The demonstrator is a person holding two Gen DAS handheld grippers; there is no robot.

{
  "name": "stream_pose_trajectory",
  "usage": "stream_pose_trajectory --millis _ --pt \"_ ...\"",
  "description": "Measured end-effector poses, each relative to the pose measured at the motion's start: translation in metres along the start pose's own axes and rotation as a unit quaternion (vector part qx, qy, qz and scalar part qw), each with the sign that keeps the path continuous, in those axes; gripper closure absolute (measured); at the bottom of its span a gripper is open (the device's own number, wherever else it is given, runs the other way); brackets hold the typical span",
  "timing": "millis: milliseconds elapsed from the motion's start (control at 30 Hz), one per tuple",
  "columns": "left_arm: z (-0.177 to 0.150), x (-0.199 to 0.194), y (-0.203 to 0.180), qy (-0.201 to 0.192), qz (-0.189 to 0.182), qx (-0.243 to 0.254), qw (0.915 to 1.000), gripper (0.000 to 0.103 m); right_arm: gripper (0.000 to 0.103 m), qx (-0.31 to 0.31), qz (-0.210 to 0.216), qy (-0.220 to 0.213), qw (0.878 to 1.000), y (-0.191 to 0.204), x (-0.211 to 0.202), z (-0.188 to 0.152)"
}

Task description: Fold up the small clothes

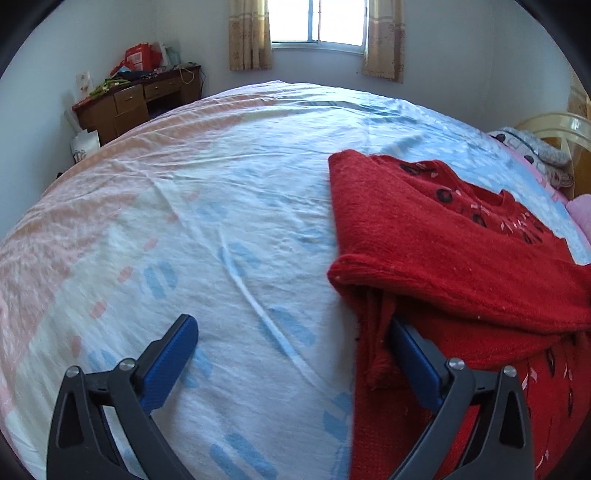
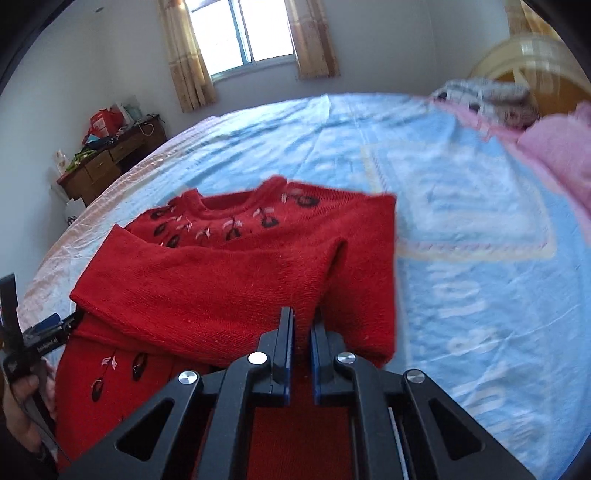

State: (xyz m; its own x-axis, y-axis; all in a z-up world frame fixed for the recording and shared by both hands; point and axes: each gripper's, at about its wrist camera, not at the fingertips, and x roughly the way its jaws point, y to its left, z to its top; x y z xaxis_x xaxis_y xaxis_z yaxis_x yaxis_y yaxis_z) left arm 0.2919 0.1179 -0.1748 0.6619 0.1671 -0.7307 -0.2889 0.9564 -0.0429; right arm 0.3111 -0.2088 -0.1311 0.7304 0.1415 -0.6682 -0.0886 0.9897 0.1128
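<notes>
Red sweater (image 2: 236,280) flat on bedsheet (image 1: 207,206), neckline toward window (image 2: 236,33), sleeve folded crosswise. Left gripper (image 1: 291,354) spread wide, one finger tucked under the fold. Right gripper (image 2: 302,328) pinched tight on sweater's knit.

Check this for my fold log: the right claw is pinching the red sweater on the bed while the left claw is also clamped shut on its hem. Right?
Not quite. The right claw does pinch the red sweater on the bed, but the left wrist view shows the left claw spread wide open, one finger tucked under the sweater's edge.
</notes>
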Motion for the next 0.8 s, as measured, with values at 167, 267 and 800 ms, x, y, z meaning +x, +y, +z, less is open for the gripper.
stream_pose_trajectory --millis 167,267,800 --pt "0.0 0.0 0.001 -0.001 0.003 -0.006 1.0 0.0 0.096 -0.013 -0.025 -0.023 0.999 -0.007 -0.015 0.003" --pt "0.0 0.0 0.001 -0.001 0.006 -0.008 0.9999 0.0 0.097 0.003 -0.031 -0.012 0.999 -0.02 -0.012 0.001" --pt "0.004 -0.038 0.013 -0.091 0.021 -0.036 0.9949 0.0 0.061 -0.004 -0.025 -0.037 0.999 -0.014 -0.027 0.0"
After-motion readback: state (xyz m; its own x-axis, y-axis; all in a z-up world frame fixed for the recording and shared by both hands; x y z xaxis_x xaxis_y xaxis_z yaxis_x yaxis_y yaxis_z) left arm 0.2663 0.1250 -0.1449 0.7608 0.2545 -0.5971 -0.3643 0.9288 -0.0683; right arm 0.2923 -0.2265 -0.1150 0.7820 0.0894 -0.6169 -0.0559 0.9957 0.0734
